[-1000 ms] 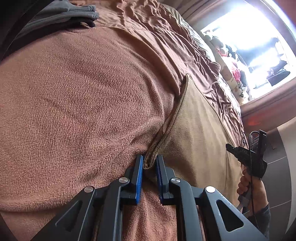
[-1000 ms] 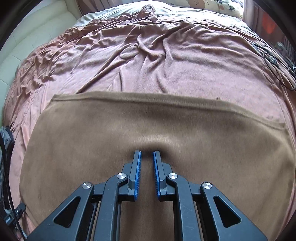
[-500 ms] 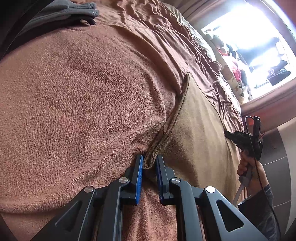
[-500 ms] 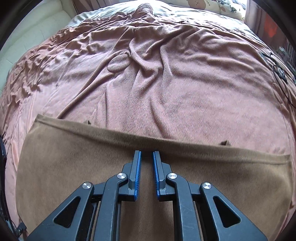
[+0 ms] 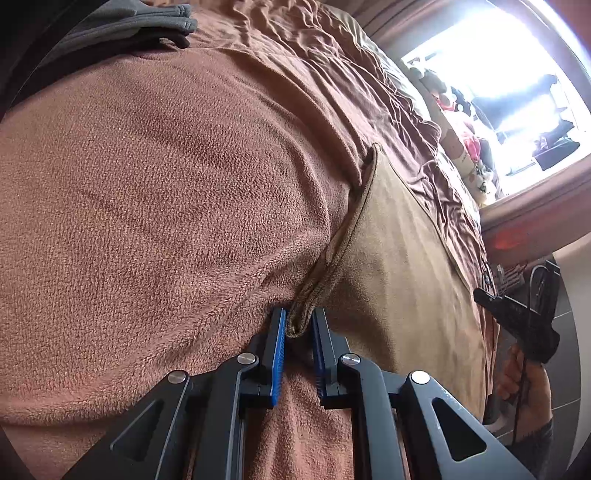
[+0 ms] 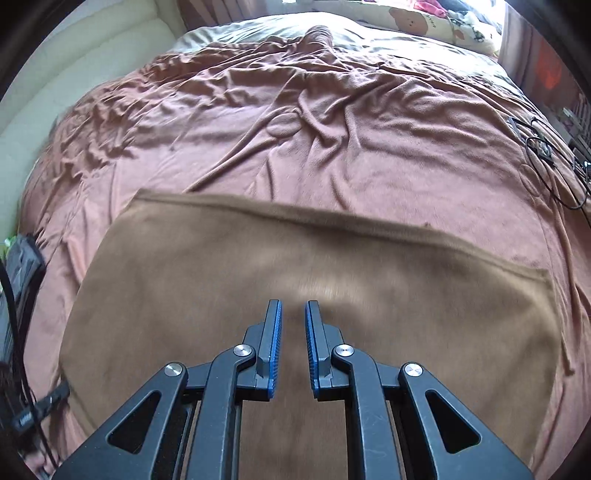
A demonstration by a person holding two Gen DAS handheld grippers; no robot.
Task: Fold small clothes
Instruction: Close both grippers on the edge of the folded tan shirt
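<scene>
Left claw (image 5: 298, 325) pinches brown cloth (image 5: 399, 258) edge (keeps it from sliding on bed blanket (image 5: 166, 192)). Right claw (image 6: 293, 314) nearly closed, holds nothing, hovers above cloth, likely smoothing.

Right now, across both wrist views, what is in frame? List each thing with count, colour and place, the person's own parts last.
brown cloth: one, tan-brown, spread flat on the near part of the bed.
blanket: one, pinkish-brown fleece, wrinkled, covering the bed.
grey garments: one folded pile, grey, far corner in the left wrist view.
pillow: one, cream with a bear print, head of the bed.
cables: a black tangle, right edge of the bed.
left gripper: black with blue pads, clamped on the cloth's corner.
right gripper: black with blue pads, nearly closed, over the cloth; a grip is not visible.
hand: one, holding the right gripper's handle.
</scene>
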